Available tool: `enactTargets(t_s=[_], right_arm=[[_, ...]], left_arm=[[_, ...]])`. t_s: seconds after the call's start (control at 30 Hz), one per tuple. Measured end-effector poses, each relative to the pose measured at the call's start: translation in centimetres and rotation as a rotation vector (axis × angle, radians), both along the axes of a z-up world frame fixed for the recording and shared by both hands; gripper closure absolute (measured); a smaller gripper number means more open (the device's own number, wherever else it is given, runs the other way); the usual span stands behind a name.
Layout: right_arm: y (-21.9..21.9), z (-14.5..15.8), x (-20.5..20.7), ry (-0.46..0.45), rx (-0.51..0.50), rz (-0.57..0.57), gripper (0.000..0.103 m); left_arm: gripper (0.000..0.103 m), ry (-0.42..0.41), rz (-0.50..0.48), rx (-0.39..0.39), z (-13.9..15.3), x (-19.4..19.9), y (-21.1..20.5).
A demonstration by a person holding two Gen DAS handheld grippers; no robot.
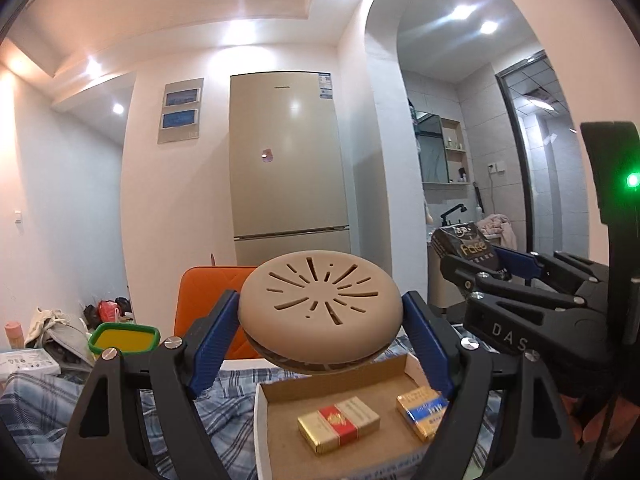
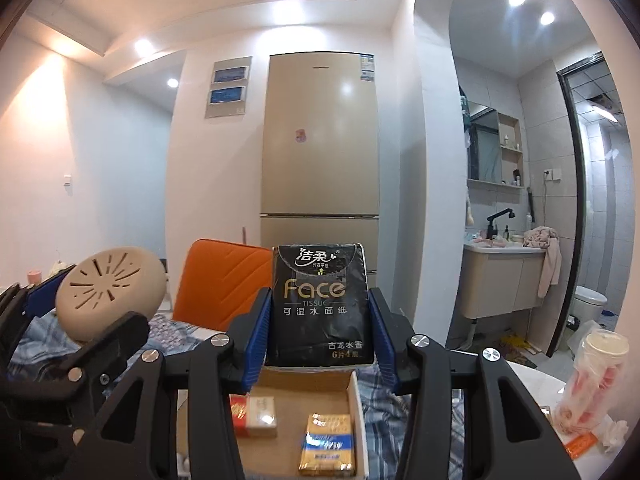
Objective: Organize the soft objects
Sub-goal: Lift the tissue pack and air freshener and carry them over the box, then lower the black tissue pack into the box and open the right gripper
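Cardboard tray (image 1: 412, 364), red-gold pack (image 1: 338, 424) and blue-gold pack (image 1: 420, 410) inside

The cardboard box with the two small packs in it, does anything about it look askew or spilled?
Nothing stands out. The cardboard box sits open on the plaid cloth, and the red-and-gold pack and blue-and-gold pack lie flat inside, apart and at slightly different angles, neither crushed nor spilled.
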State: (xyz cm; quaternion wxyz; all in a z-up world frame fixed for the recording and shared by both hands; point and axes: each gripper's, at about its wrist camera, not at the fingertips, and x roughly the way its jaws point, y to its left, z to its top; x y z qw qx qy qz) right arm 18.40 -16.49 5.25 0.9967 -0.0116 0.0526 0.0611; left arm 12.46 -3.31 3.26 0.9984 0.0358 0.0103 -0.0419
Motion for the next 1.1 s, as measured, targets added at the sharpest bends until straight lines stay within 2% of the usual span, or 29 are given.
enactTargets(t_s=[0.1,0.17,0.33,0.53,0.63,0.87,0.93,1.0,1.1], right_arm=[[-0.9,-0.4,3.1,0.096,0.053,0.010,0.055],[-1.4,-0.9,4.6,0.128,0.064,0.004,0.055],[-2.0,-2.9,6.4,0.157,0.060,-0.007,0.055],[-1.9,-5.5,8.2,0.256,0.008,0.029,0.055],[-1.8,-6.5,9.4,0.323,0.013,0.053,0.055],[-1.5,-9.3,11.8,0.453,-0.016,0.083,0.054],[-1.5,-9.9,12.2,0.478,-0.022,0.092,0.051],[-1.6,-10.1,12.1,0.473,-0.022,0.084,0.035],[-2.2,-9.9,11.7,0.447,-0.027,0.071,0.034]], left_arm=[[0.023,0.015,0.018,-0.001,-0.1,1.6,-0.3],[0.023,0.035,0.027,-0.008,-0.4,2.7,-0.4],[0.023,0.111,0.044,-0.012,-1.8,4.9,0.0],[0.023,0.256,0.055,-0.022,-4.2,7.5,0.5],[0.023,0.333,0.052,-0.026,-5.0,8.3,0.5],[0.023,0.393,0.070,-0.019,-5.9,8.8,0.4],[0.023,0.395,0.068,-0.019,-5.8,8.9,0.5],[0.023,0.399,0.064,-0.019,-5.8,9.0,0.6],[0.023,0.404,0.060,-0.019,-5.9,9.1,0.7]])
